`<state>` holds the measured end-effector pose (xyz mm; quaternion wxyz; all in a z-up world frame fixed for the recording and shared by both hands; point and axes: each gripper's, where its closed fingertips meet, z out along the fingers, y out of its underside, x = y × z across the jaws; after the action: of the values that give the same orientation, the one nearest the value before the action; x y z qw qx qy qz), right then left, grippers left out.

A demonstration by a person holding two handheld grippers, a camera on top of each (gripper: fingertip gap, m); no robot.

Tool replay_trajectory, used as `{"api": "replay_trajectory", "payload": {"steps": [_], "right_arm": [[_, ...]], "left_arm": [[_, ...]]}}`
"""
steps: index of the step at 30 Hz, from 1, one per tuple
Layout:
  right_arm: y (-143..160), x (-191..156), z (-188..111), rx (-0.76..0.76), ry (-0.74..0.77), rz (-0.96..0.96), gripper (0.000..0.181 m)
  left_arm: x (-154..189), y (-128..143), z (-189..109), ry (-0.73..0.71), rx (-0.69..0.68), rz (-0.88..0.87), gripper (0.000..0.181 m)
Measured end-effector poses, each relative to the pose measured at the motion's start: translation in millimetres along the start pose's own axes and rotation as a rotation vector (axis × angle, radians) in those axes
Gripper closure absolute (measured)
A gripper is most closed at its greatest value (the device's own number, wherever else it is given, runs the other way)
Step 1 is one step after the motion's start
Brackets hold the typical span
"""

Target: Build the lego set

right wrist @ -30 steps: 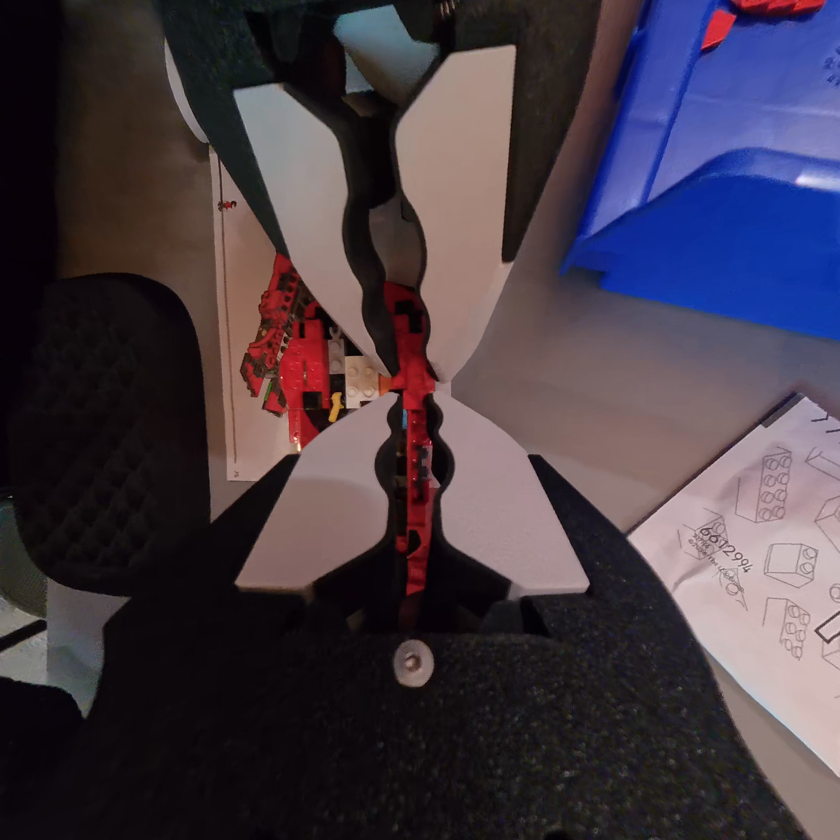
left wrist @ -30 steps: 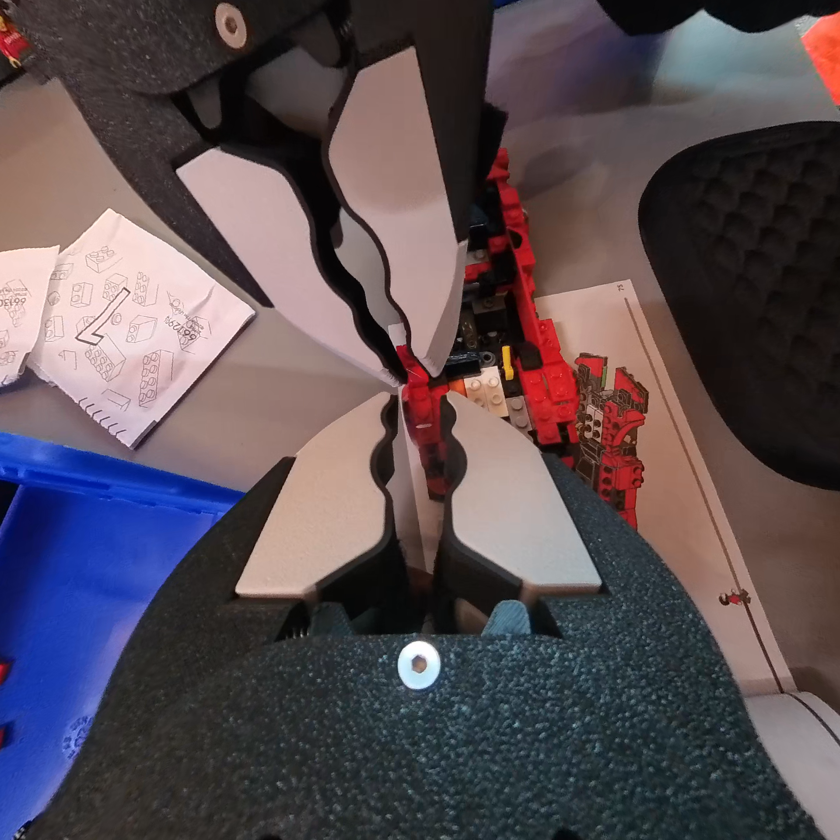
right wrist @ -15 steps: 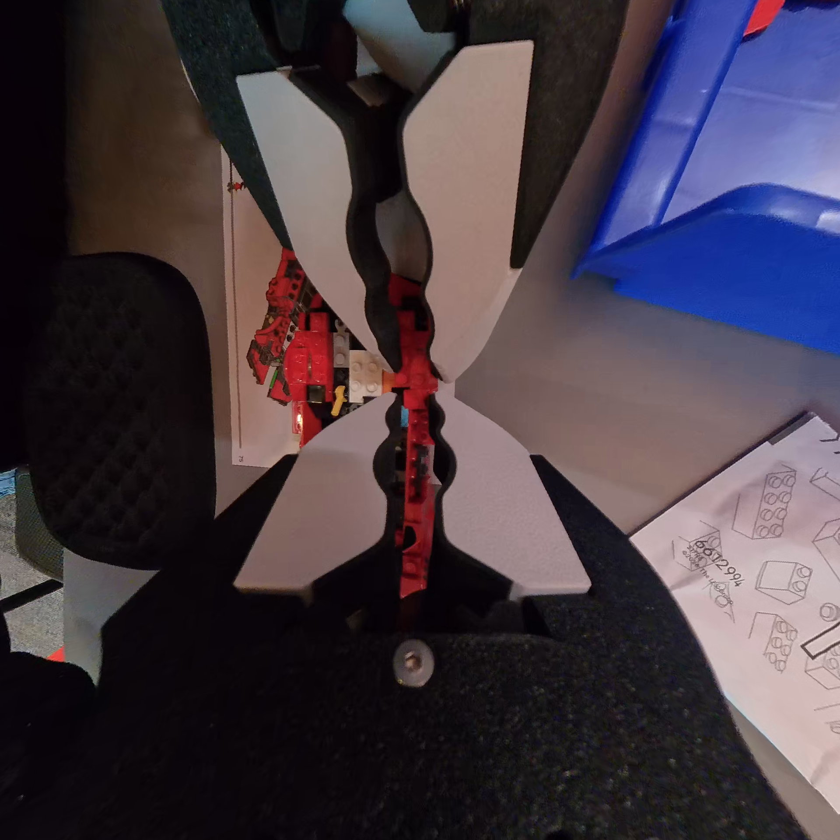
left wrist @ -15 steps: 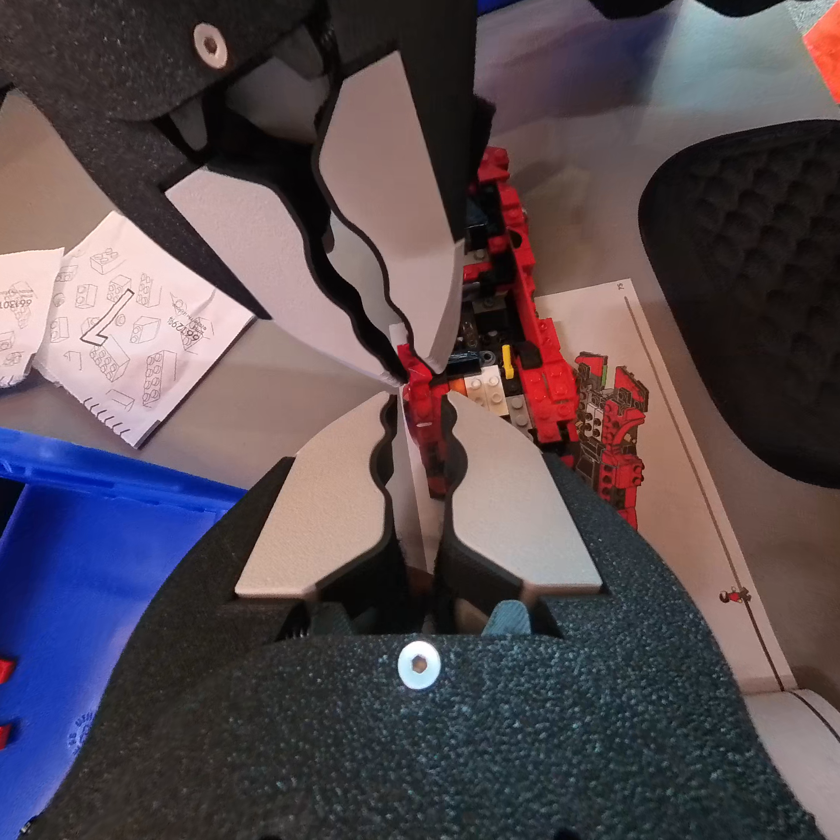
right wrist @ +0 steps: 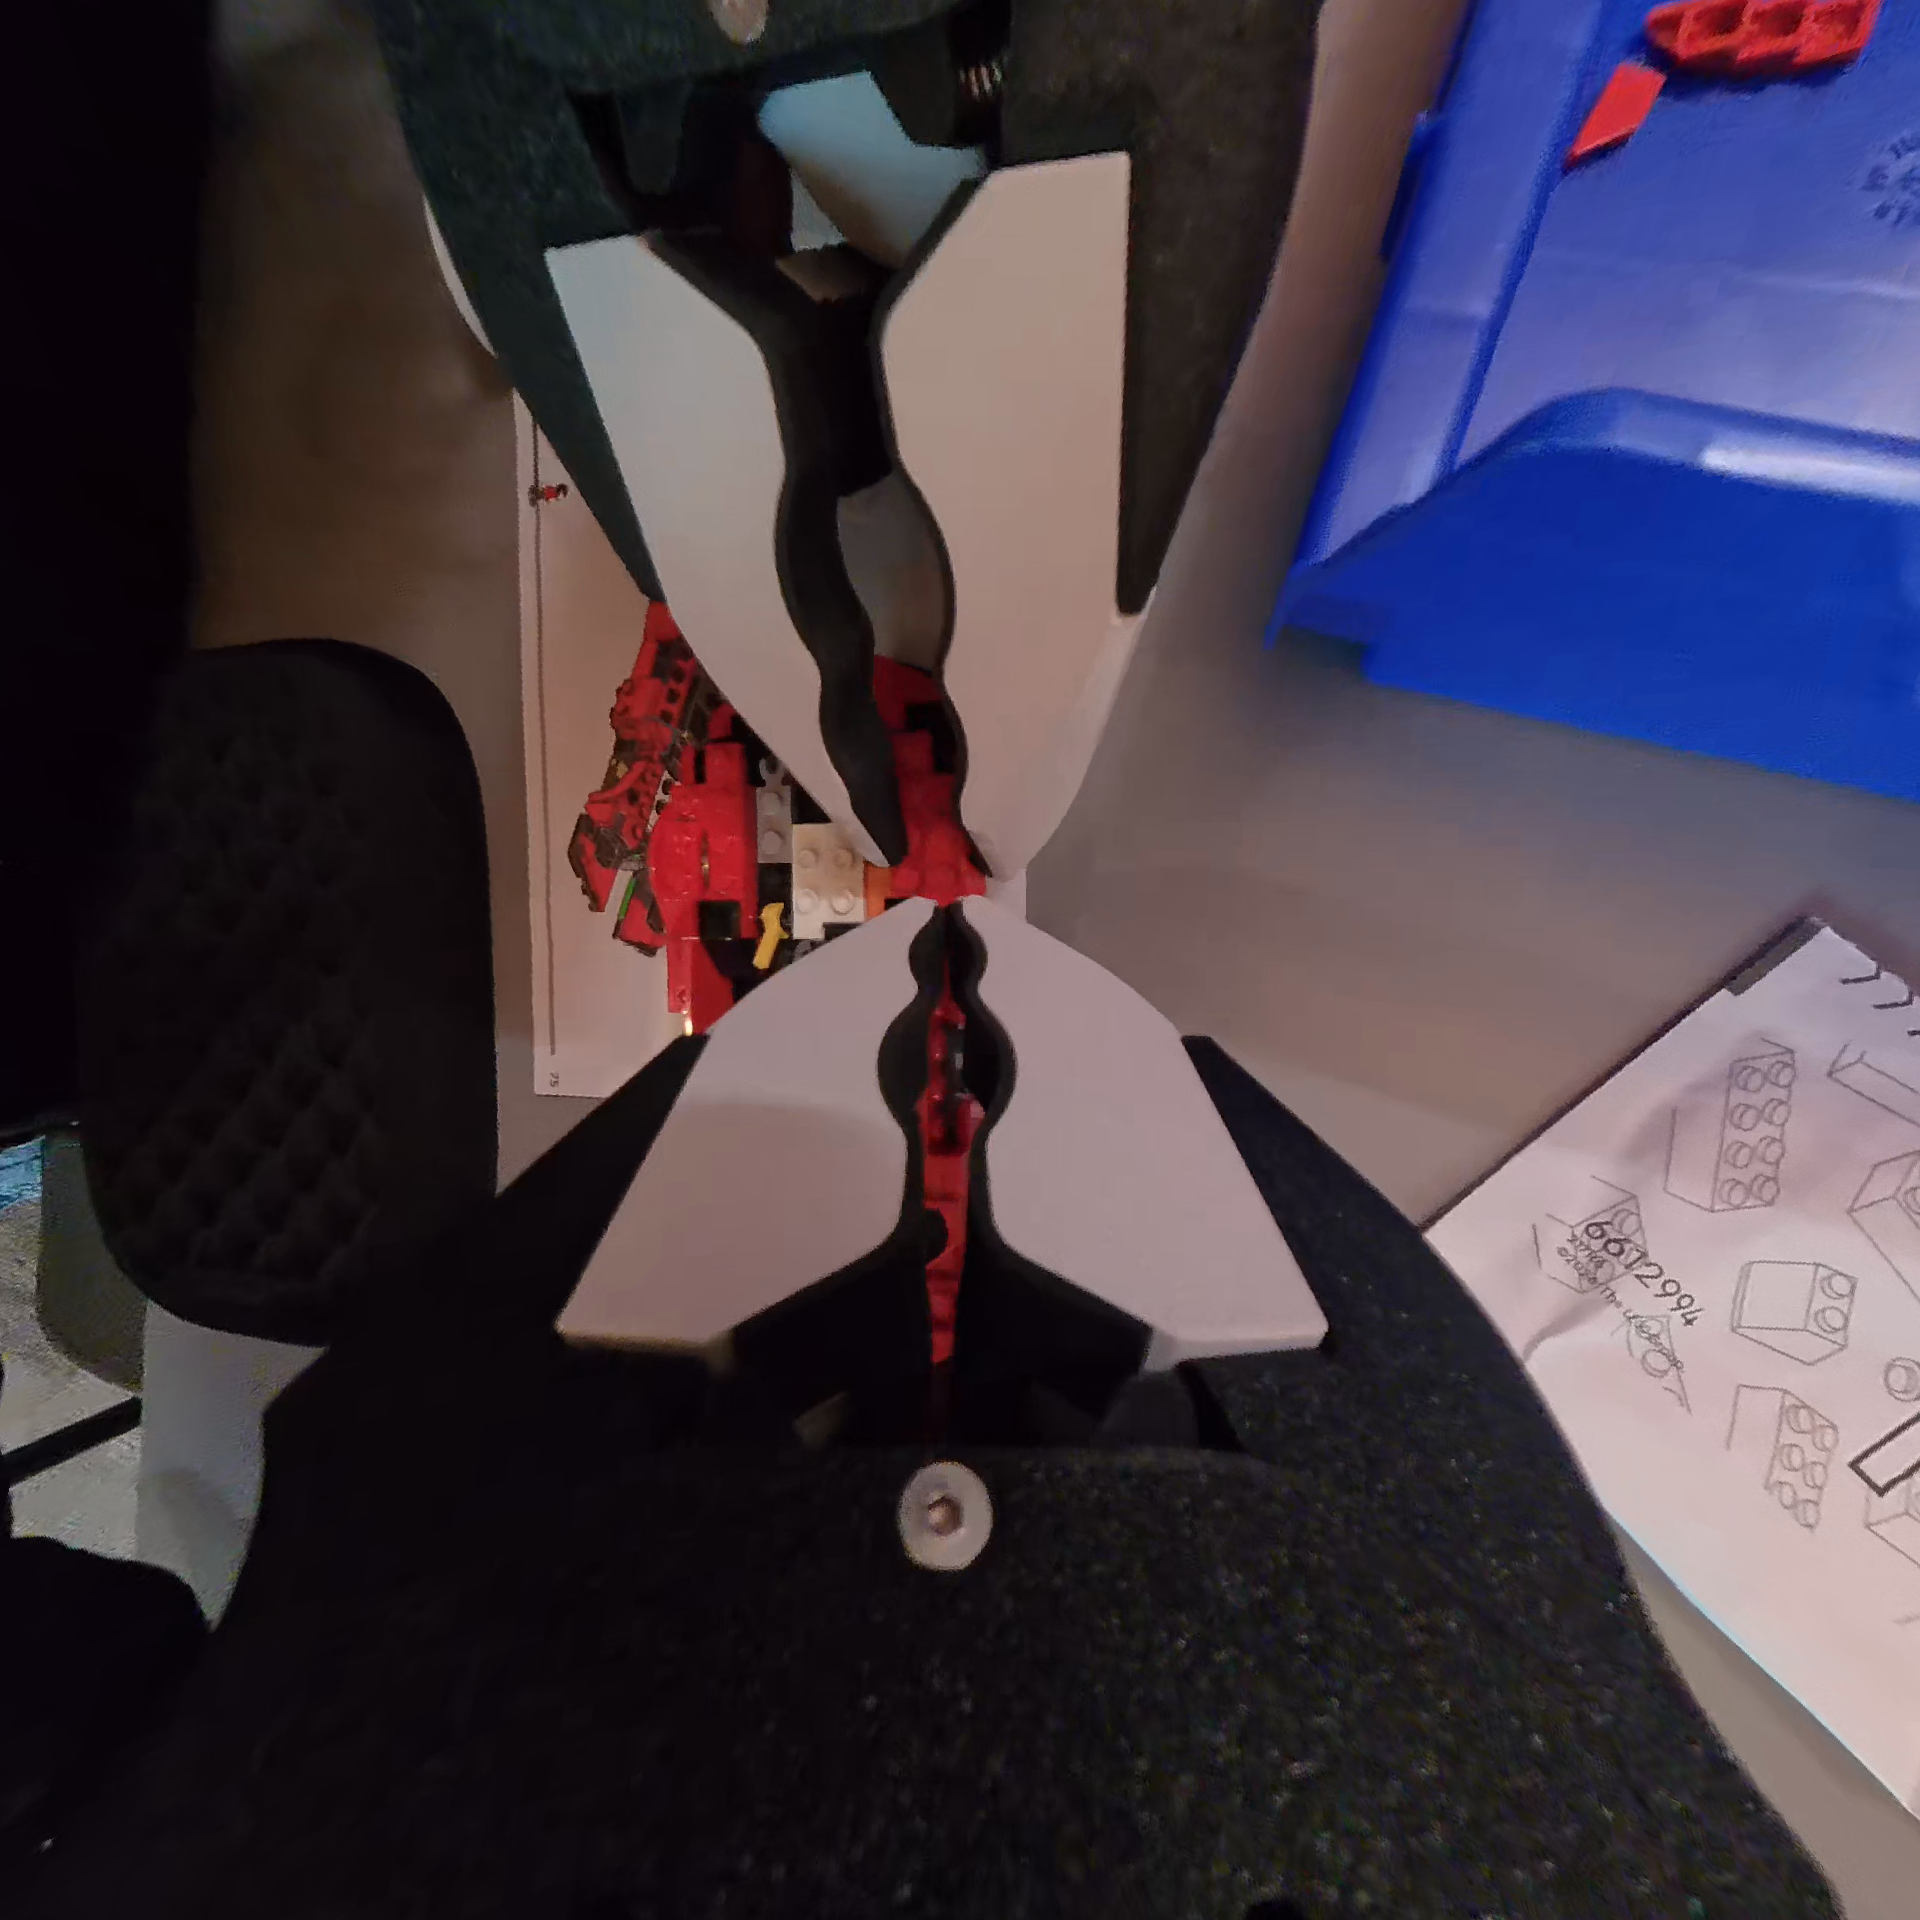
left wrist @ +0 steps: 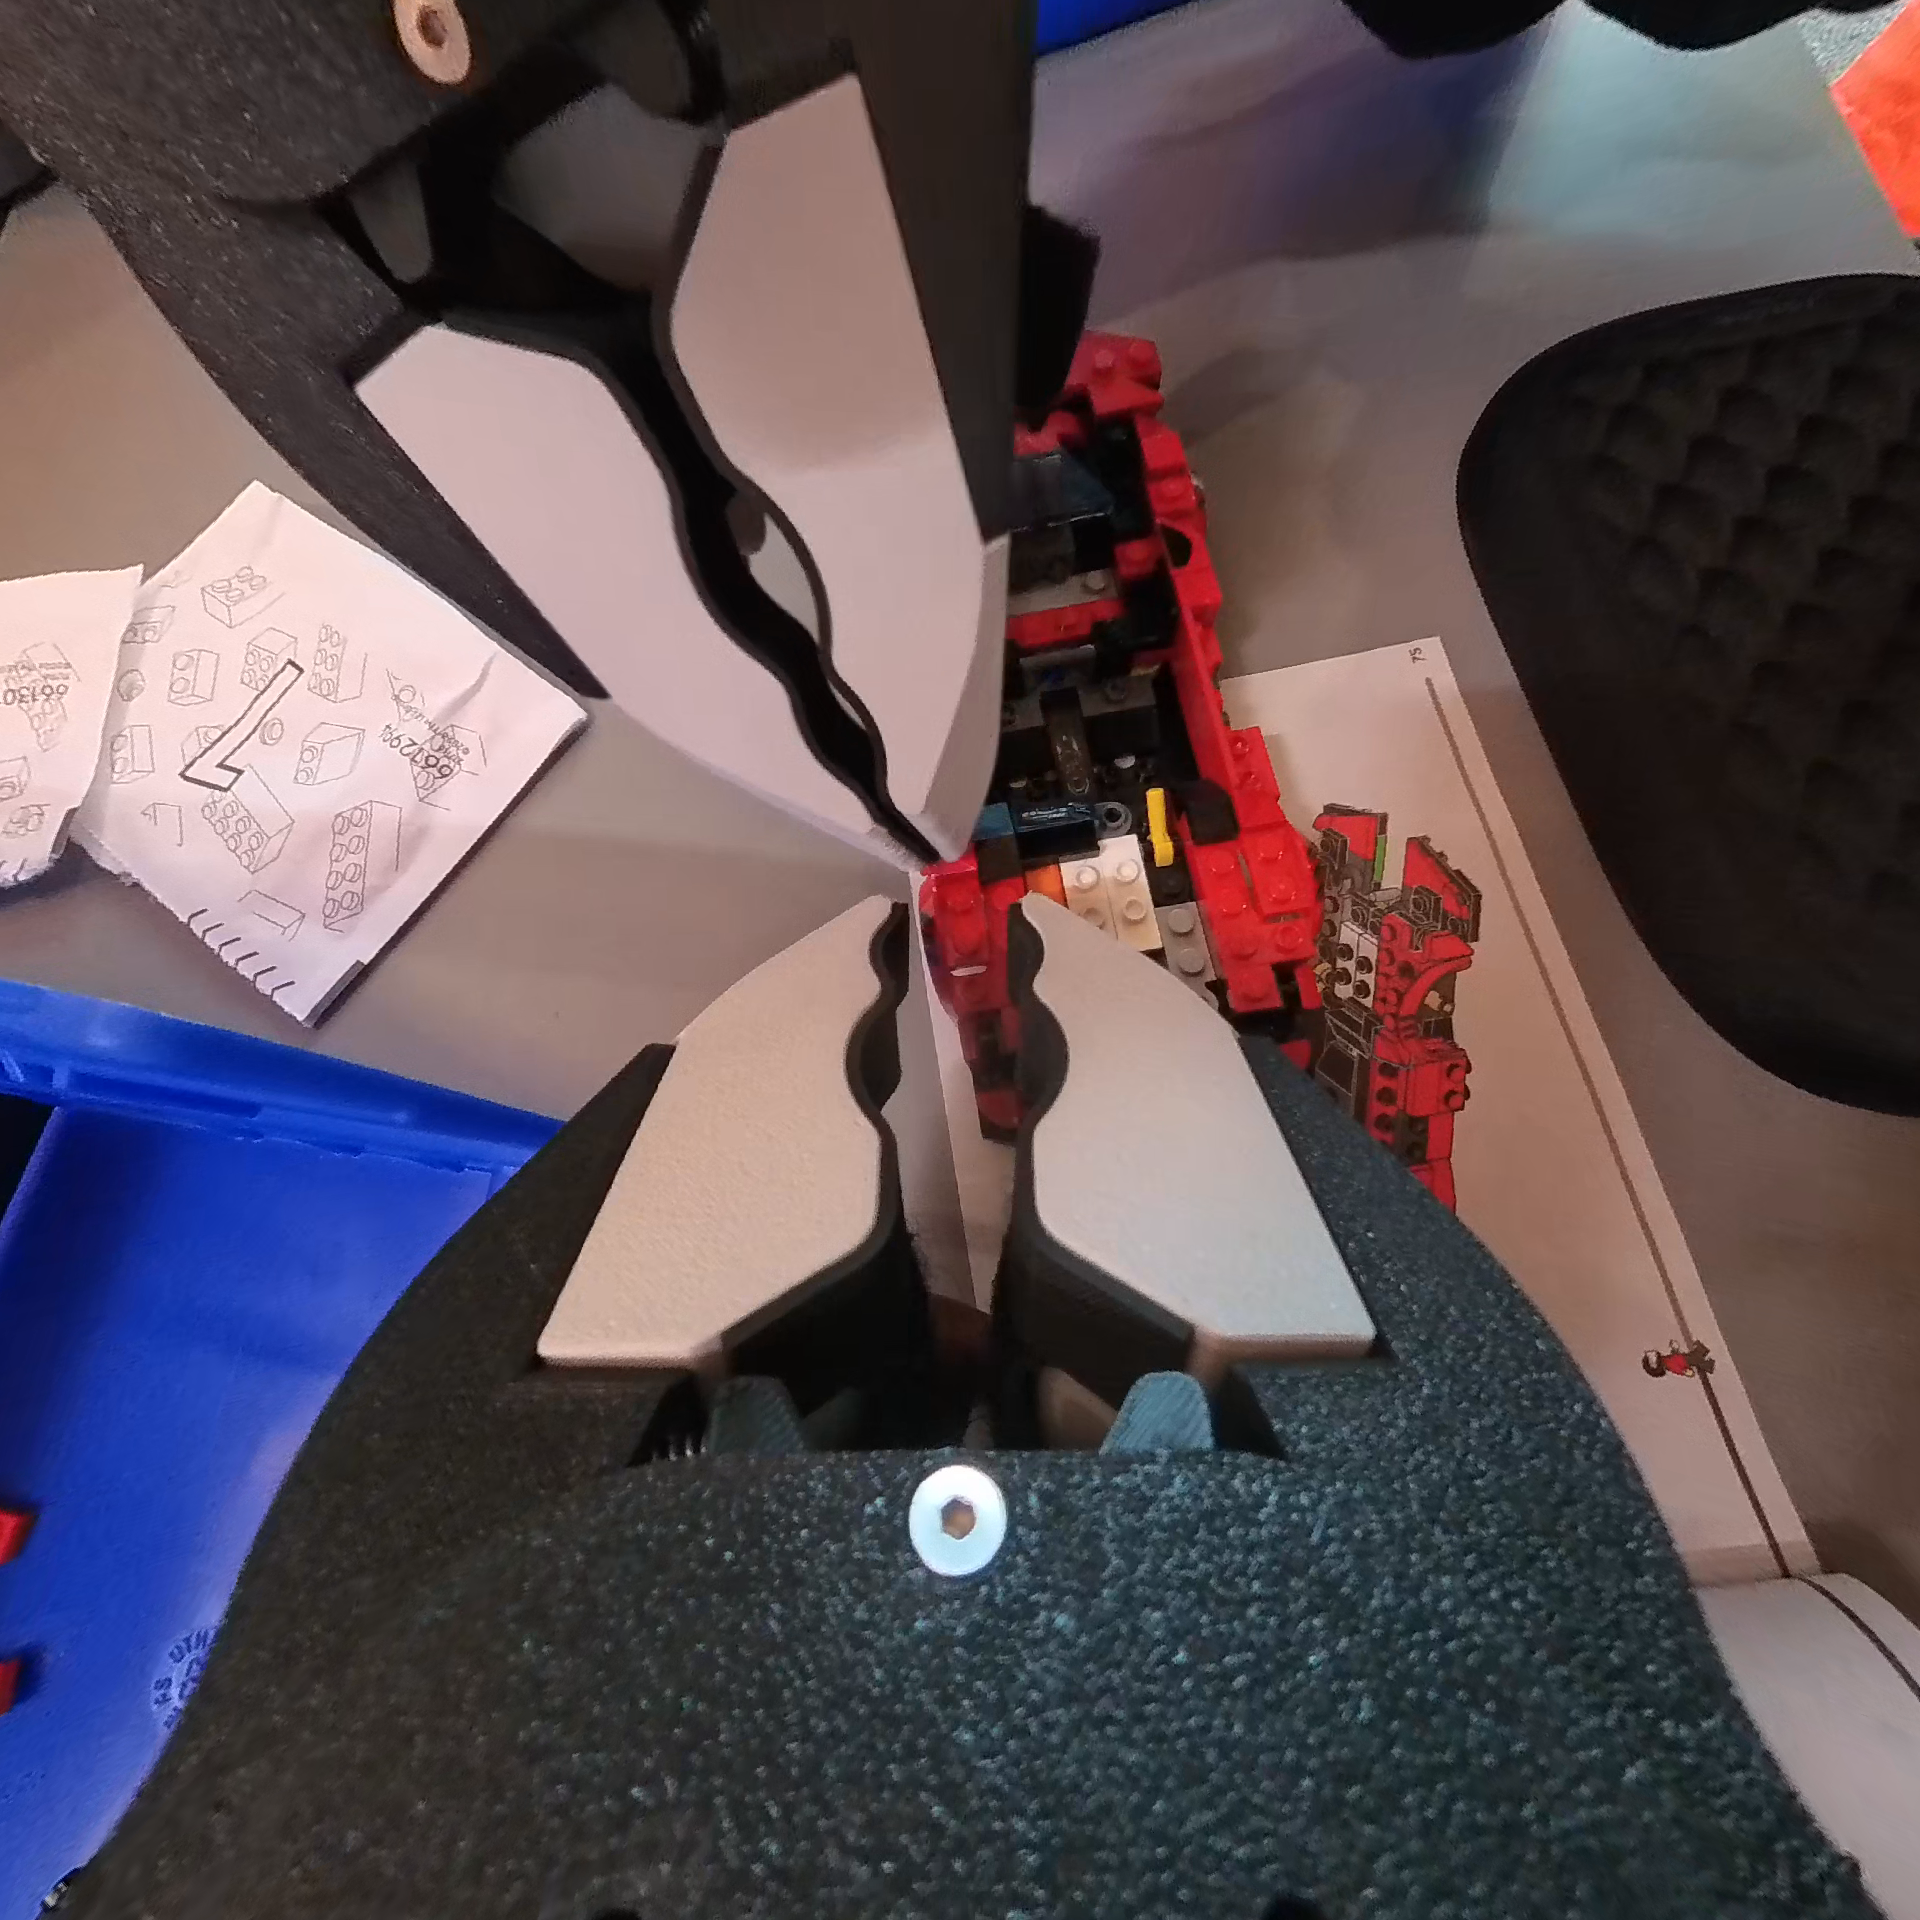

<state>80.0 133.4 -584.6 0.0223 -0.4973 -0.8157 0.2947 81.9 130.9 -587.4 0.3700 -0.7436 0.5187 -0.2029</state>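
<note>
A red, partly built lego model (left wrist: 1236, 862) lies on an open instruction booklet (left wrist: 1558, 1039); it also shows in the right wrist view (right wrist: 696, 862). My left gripper (left wrist: 958, 906) is shut on the model's red side wall. My right gripper (right wrist: 940, 909) faces it tip to tip, jaws almost touching, with the tips at the top edge of the same wall. I cannot tell if it pinches anything. Each gripper also shows in the other's view: the right gripper in the left wrist view (left wrist: 920, 850) and the left gripper in the right wrist view (right wrist: 935, 854).
A blue bin (left wrist: 208, 1299) stands beside the model, with loose red pieces (right wrist: 1756, 26) in it. Torn white paper bags (left wrist: 291, 748) lie on the grey table. A black mesh chair (left wrist: 1745, 623) is at the table edge, past the booklet. My two grippers' fingertips are within a few centimetres of each other.
My right gripper's jaws have narrowed from a small gap around the red wall to almost touching, and its body has shifted a little. My left gripper keeps its hold.
</note>
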Motion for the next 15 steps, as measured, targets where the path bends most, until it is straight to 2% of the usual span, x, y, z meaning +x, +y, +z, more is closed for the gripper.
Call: {"api": "replay_trajectory", "payload": {"steps": [1, 15], "right_arm": [[-0.8, -1.1, 0.8, -0.001, -0.001, -0.004, 0.181], [-1.6, 0.6, 3.8, -0.035, 0.138, -0.042, 0.181]], "left_arm": [[0.1, 0.1, 0.0, 0.001, 0.001, 0.000, 0.165], [-1.9, 0.8, -1.9, -0.014, -0.005, -0.005, 0.165]]}}
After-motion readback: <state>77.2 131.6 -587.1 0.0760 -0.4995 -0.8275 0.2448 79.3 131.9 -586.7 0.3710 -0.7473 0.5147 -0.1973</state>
